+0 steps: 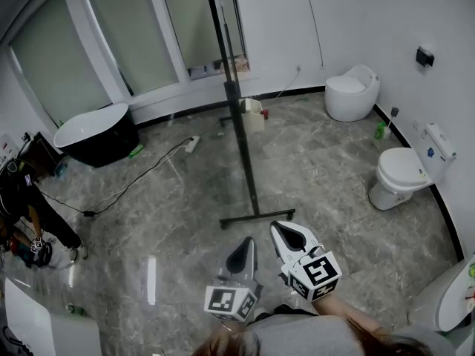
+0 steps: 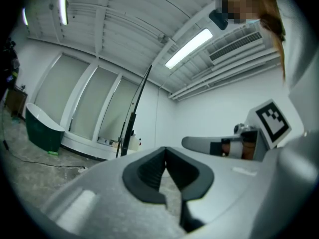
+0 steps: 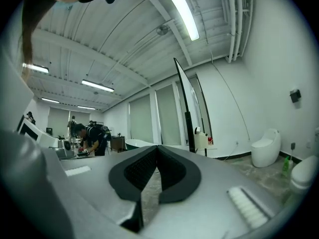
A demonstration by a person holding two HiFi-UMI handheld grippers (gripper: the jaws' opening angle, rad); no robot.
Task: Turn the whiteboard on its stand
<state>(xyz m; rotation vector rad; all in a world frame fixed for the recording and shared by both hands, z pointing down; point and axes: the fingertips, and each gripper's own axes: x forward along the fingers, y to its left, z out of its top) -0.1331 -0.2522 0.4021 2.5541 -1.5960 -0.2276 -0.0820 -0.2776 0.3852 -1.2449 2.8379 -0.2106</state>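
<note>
The whiteboard (image 1: 223,35) stands edge-on to me on its stand (image 1: 256,215), straight ahead on the grey marble floor (image 1: 171,221), so from my head view it shows only as a thin dark line rising from the black foot bar.

A small cream box (image 1: 252,116) sits against the stand's post on its far side, with something red at the box's edge; I cannot tell what is in it. Left of the stand and further back lies a bathtub (image 1: 96,132), black outside, with its white inside showing. Right of the stand are two white toilets, a round one (image 1: 352,91) further back and one with a cistern (image 1: 401,175) nearer, both with lids down, and a green bottle (image 1: 381,130) on the floor.

I hold both grippers level, short of the stand's foot and well apart from it, pointing toward it. My left gripper (image 1: 245,247) is clenched, its dark pads (image 2: 144,176) meeting at the tips with nothing between them. My right gripper (image 1: 286,232), just beside it, is clenched the same way on nothing, and the board (image 3: 183,93) rises beyond its tips.
</note>
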